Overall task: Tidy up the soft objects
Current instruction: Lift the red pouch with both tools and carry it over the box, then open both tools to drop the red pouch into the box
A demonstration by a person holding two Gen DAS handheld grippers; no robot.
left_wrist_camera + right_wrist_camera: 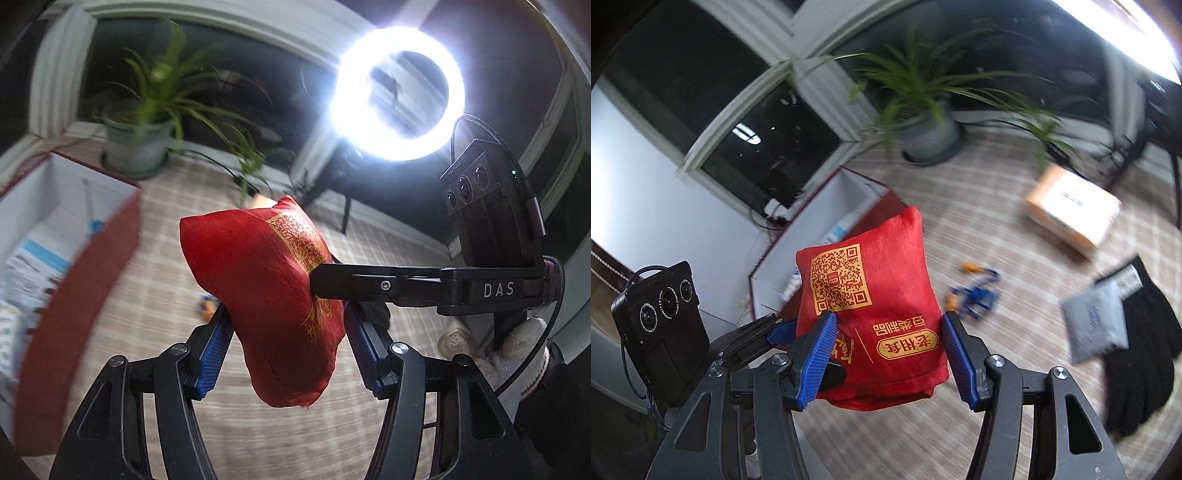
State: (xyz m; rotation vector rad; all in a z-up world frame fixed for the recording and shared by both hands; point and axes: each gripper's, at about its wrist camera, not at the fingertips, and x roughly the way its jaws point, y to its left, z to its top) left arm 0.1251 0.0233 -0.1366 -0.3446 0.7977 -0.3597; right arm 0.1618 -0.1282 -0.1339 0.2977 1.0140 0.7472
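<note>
A red fabric pouch (258,288) printed with a gold QR code hangs in the air above the checked tablecloth. In the left wrist view, my left gripper (288,334) is shut on its lower half, blue pads pressing both sides. A black finger (369,282) of the right gripper reaches in from the right onto the pouch. In the right wrist view, the red pouch (871,314) sits between the blue pads of my right gripper (886,343), which is shut on it. The left gripper's fingers (781,332) come in from the left, partly hidden behind the pouch.
An open box with red walls (92,266) and a white inside holds papers at the left; the same box (879,199) lies behind the pouch. A potted plant (927,133) and a ring light (399,92) stand at the back. An orange-and-white carton (1071,214), a blue-and-orange toy (975,293), a grey pouch (1093,325) and black cloth (1145,362) lie at the right.
</note>
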